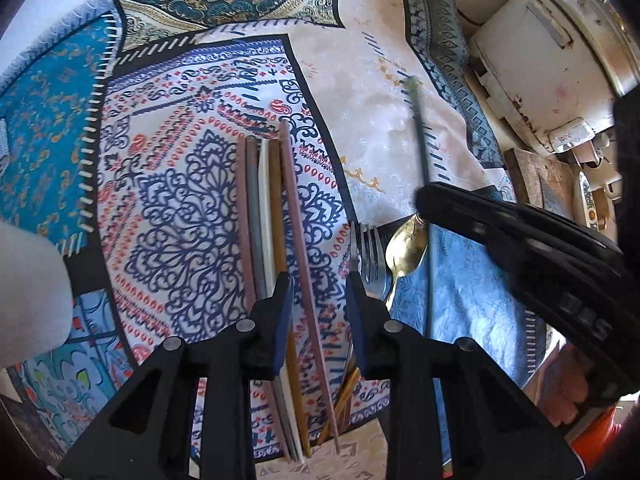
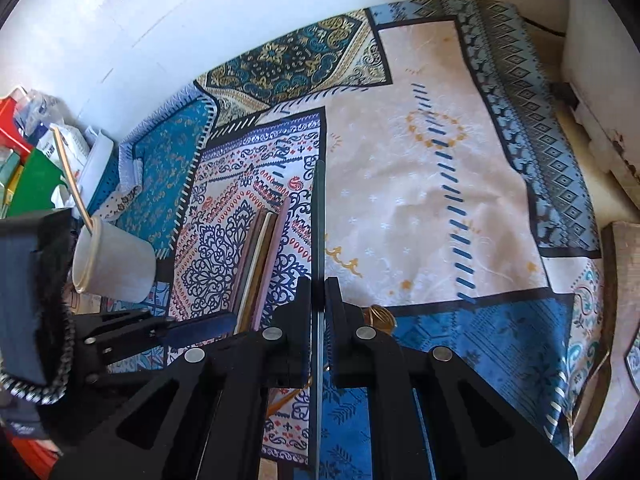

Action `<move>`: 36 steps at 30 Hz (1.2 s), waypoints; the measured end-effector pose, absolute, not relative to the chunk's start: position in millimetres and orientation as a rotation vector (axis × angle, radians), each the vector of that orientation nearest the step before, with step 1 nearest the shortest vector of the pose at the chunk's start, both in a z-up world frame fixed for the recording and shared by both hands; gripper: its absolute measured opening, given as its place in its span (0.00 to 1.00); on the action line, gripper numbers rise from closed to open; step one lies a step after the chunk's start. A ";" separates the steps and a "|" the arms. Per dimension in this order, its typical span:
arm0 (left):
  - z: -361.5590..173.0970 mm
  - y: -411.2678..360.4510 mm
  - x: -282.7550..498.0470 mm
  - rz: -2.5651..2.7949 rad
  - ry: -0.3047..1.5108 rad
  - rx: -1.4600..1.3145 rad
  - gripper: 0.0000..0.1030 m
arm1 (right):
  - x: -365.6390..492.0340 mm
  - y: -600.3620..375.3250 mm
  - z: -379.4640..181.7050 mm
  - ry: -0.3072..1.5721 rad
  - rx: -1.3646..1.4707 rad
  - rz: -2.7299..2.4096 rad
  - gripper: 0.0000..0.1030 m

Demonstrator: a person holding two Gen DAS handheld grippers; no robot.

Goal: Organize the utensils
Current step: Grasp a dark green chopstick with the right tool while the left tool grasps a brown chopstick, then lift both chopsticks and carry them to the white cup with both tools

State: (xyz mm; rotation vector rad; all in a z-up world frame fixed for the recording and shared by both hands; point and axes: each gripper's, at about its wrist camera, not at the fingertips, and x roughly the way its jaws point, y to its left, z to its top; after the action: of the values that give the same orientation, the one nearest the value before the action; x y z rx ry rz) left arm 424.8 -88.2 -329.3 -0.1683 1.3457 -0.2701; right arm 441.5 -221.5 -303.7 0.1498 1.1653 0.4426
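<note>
Several chopsticks [image 1: 262, 216] lie side by side on the patterned cloth [image 1: 180, 184]. A mauve chopstick [image 1: 296, 216] runs between the pads of my left gripper [image 1: 319, 280], which stand apart and do not touch it. A fork [image 1: 368, 252] and a gold spoon [image 1: 406, 248] lie just to the right. My right gripper [image 2: 318, 292] is shut on a dark grey chopstick [image 2: 319, 220] that points away from it, held above the cloth; the same chopstick [image 1: 420, 140] shows in the left wrist view. A white cup [image 2: 116, 260] with one beige chopstick [image 2: 68, 172] in it stands at the left.
A worn white appliance [image 1: 540, 60] and a wooden board [image 1: 540, 176] border the cloth on the right. Coloured boxes and packets [image 2: 28, 152] crowd the left, by the white wall [image 2: 200, 20]. The pale part of the cloth [image 2: 420, 200] holds no objects.
</note>
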 end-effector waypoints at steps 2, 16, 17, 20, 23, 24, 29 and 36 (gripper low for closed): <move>-333.5 -90.5 430.0 -0.263 1.354 -0.169 0.25 | 439.2 -225.5 -299.1 1.152 0.162 0.442 0.06; -344.1 -106.3 470.7 -0.184 1.324 -0.100 0.24 | 430.5 -249.4 -285.9 1.113 0.201 0.418 0.06; -344.5 -108.3 472.5 -0.180 1.319 -0.095 0.24 | 429.3 -250.9 -284.9 1.109 0.201 0.416 0.06; -344.8 -113.8 478.7 -0.161 1.304 -0.071 0.17 | 424.9 -253.4 -281.7 1.097 0.204 0.410 0.06; -345.9 -115.8 483.6 -0.161 1.305 -0.073 0.05 | 421.5 -253.9 -278.2 1.083 0.198 0.404 0.06; -345.4 -115.7 484.5 -0.166 1.308 -0.088 0.05 | 419.8 -254.2 -276.2 1.076 0.196 0.403 0.06; -326.4 -103.4 469.0 -0.196 1.263 -0.155 0.05 | 412.7 -255.2 -265.4 1.041 0.203 0.402 0.06; -283.6 -90.1 436.5 -0.223 1.162 -0.194 0.05 | 399.5 -251.5 -237.6 0.968 0.192 0.417 0.06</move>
State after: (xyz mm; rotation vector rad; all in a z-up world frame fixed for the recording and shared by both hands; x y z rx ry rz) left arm 436.5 -90.1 -283.6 -0.1939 1.1618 -0.2228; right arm 399.5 -251.5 -237.6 0.1924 0.9676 0.4166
